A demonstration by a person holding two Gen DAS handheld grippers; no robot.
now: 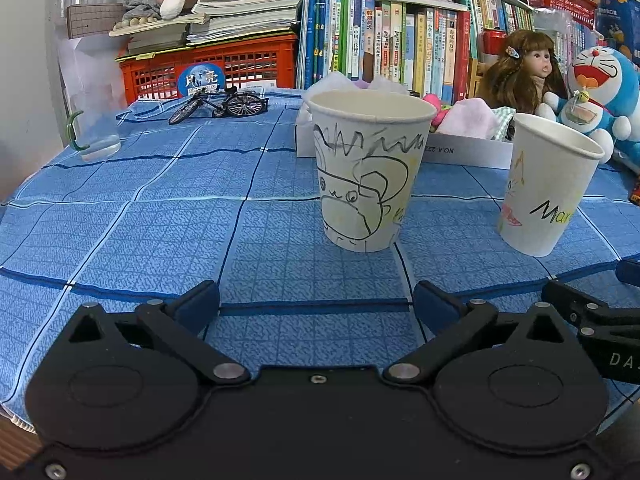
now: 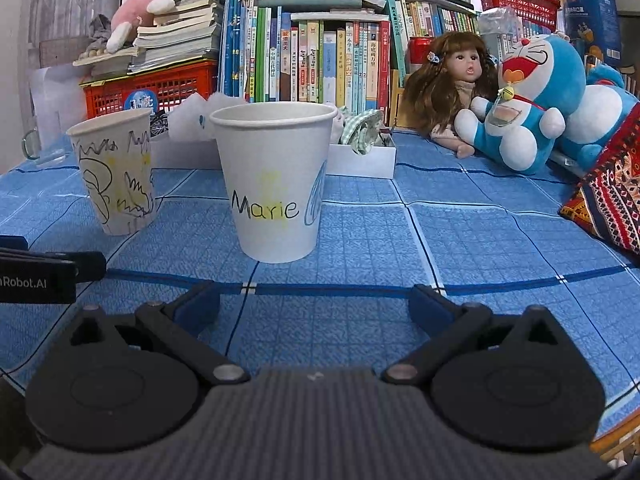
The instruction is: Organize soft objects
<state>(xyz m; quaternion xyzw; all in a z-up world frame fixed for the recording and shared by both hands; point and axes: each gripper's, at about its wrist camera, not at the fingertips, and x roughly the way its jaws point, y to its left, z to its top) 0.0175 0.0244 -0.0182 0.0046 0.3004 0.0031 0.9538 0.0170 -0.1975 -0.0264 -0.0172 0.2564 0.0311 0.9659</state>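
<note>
Left gripper (image 1: 316,300) wide open, empty, facing scribbled cup (image 1: 370,172); right gripper (image 2: 316,300) wide open, empty, facing "Marie" cup (image 2: 276,184); both on blue tablecloth (image 1: 120,240)

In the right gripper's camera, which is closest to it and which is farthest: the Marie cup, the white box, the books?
1. Marie cup: straight ahead of the right gripper, on the blue cloth.
2. White box: behind the cup, mid-table.
3. Books: upright at the very back.

The paper cup (image 2: 276,184) says "Marie". The white box (image 1: 456,152) says "NO.A-22". The other gripper (image 2: 38,276) says "Robot.AI".
</note>
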